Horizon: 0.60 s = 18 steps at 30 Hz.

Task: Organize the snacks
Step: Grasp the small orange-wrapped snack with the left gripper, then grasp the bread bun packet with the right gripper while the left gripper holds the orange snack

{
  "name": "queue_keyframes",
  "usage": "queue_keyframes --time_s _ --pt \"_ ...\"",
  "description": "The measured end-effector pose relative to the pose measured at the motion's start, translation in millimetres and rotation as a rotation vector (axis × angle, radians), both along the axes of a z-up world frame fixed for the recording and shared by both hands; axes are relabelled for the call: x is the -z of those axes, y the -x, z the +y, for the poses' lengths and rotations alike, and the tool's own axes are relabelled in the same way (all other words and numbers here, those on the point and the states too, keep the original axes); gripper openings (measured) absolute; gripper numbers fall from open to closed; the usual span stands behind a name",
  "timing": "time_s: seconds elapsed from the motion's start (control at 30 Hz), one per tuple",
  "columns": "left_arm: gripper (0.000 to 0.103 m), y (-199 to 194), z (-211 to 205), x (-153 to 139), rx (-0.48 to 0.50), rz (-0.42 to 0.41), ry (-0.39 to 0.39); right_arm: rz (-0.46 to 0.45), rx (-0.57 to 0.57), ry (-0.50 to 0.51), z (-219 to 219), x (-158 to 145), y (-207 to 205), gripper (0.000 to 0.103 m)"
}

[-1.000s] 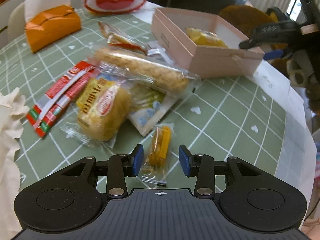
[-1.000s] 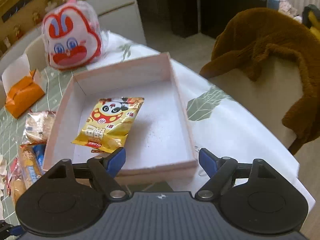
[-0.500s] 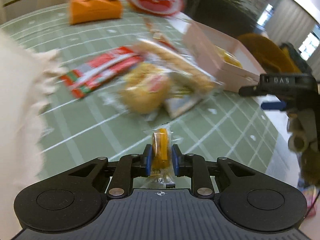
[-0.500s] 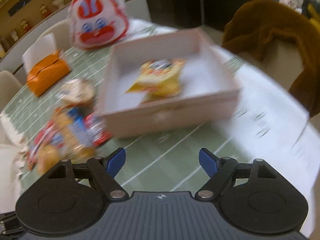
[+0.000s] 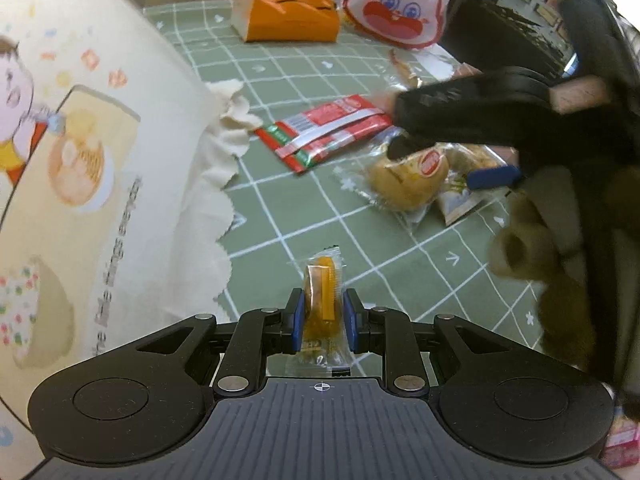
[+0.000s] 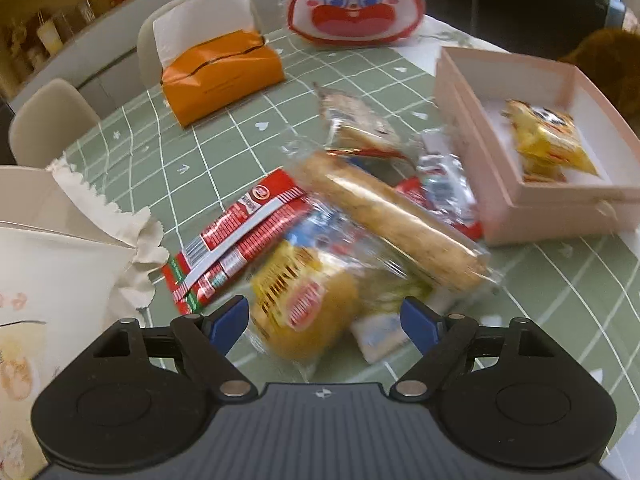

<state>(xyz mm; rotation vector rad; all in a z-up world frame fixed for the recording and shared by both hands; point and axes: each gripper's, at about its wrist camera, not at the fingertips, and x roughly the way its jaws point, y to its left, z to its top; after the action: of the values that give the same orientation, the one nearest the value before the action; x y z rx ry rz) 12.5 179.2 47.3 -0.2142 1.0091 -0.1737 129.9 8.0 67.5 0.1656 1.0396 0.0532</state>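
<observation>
The blurred right claw [image 5: 472,152] hides part of the snack pile [image 5: 412,180]; wrapper print stays unreadable.

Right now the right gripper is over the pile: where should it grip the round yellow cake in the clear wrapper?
Take the round yellow cake across its plump middle, coming down from above. The right gripper, its jaws opening, already straddles it. It lies flat at the pile's near edge; the loose wrapper ends give poor hold, and the long roll crowds its far side.
</observation>
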Motion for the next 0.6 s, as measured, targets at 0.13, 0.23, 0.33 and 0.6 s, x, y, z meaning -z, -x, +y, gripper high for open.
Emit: queue_keyframes --time_s 0.13,0.23,0.33,0.6 --pt "0.025 3.0 1.1 2.9 0.007 0.008 0.013 0.016 -0.008 0.086 10.0 9.0 -12.3 0.084" --pt "0.025 4.8 2.7 3.5 0.001 0.007 0.032 0.035 -0.015 0.071 3.2 9.0 -6.9 0.084" --pt "0.025 5.1 3.0 2.9 -0.001 0.004 0.051 0.043 -0.051 0.086 -3.8 8.9 6.3 0.084" --pt "0.025 2.3 -13.7 1.0 0.018 -0.005 0.084 0.041 -0.084 0.123 -40.4 7.2 45.9 0.084"
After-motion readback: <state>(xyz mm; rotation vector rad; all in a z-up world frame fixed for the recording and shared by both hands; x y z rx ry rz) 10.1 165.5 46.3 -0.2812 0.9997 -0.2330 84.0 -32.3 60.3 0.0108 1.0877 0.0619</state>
